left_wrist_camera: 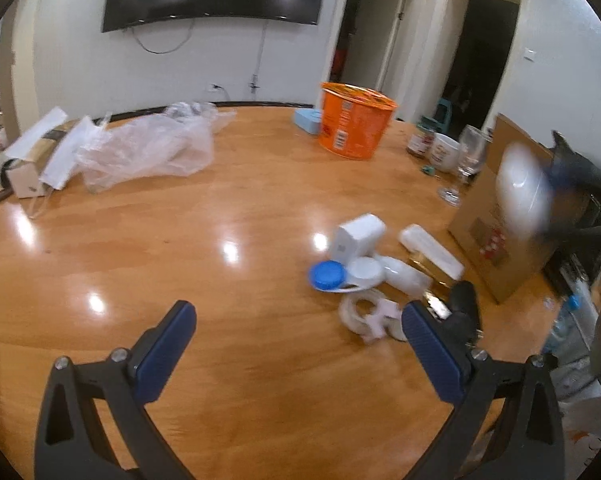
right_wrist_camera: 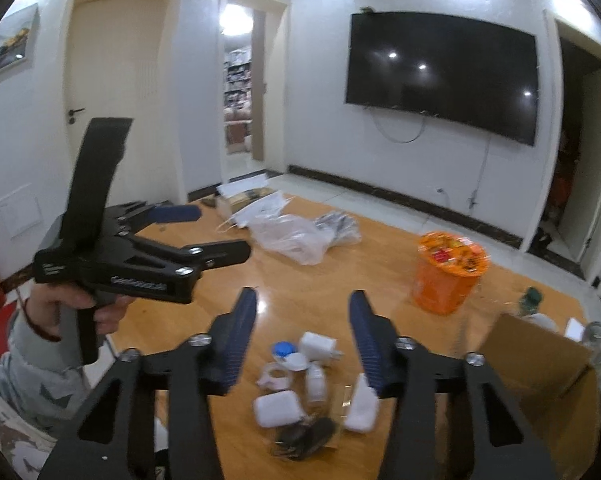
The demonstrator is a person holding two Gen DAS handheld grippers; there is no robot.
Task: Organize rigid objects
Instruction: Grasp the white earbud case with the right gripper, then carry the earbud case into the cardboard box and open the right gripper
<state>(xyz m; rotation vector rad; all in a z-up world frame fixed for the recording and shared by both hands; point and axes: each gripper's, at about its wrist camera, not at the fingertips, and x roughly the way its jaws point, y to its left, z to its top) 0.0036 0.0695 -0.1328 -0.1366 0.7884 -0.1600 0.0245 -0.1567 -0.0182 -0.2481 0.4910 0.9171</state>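
Note:
A pile of small things lies on the wooden table [left_wrist_camera: 180, 232]: a white charger cube [left_wrist_camera: 358, 236] [right_wrist_camera: 318, 346], a blue-lidded lens case [left_wrist_camera: 326, 274] [right_wrist_camera: 283, 349], a tape ring [left_wrist_camera: 360, 312] [right_wrist_camera: 274, 376], a long white case [left_wrist_camera: 430, 252] [right_wrist_camera: 362, 404], a white earbud case [right_wrist_camera: 278, 408] and a black object [left_wrist_camera: 464, 300] [right_wrist_camera: 308, 436]. My left gripper [left_wrist_camera: 298, 308] [right_wrist_camera: 216, 232] is open and empty, left of the pile. My right gripper [right_wrist_camera: 303, 300] hangs open above the pile, holding nothing. In the left wrist view it is a dark blur at the right with a blurred white shape [left_wrist_camera: 524, 188] that I cannot identify.
An open cardboard box [left_wrist_camera: 496, 216] [right_wrist_camera: 536, 364] stands right of the pile. Behind it are a glass [left_wrist_camera: 470, 152], a mug [left_wrist_camera: 444, 152] and a jar. An orange noodle tub [left_wrist_camera: 354, 124] [right_wrist_camera: 448, 280] sits farther back. A crumpled plastic bag [left_wrist_camera: 148, 152] [right_wrist_camera: 296, 236] and masks lie at the far left.

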